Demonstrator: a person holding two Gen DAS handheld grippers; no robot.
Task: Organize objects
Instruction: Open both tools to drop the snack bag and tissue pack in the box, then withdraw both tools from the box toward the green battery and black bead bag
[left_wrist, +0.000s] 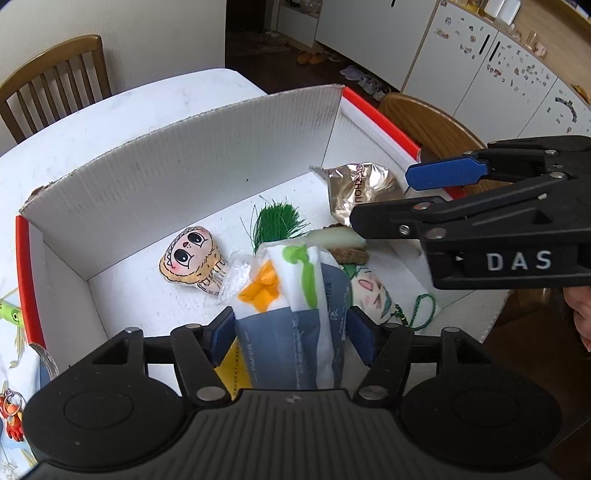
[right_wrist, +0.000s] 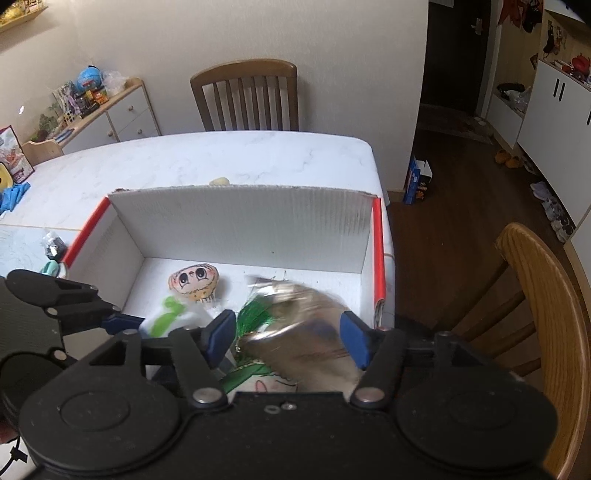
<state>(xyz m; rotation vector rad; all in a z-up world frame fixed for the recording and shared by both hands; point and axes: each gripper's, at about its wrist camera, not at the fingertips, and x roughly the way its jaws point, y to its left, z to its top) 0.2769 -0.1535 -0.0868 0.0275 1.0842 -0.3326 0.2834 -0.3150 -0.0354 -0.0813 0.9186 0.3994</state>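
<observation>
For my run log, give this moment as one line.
left gripper: shut on grey-white paper packet over white cardboard box | right gripper: open above blurred gold foil bag

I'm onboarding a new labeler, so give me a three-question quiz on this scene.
1. True or false: the left hand-held gripper is shut on the tissue pack.
2. The gold foil packet lies: A) in the white box, B) on a chair.
3. Fill in: the doll face pouch lies on the box ____.

Key: 1 true; 2 A; 3 floor.
</observation>
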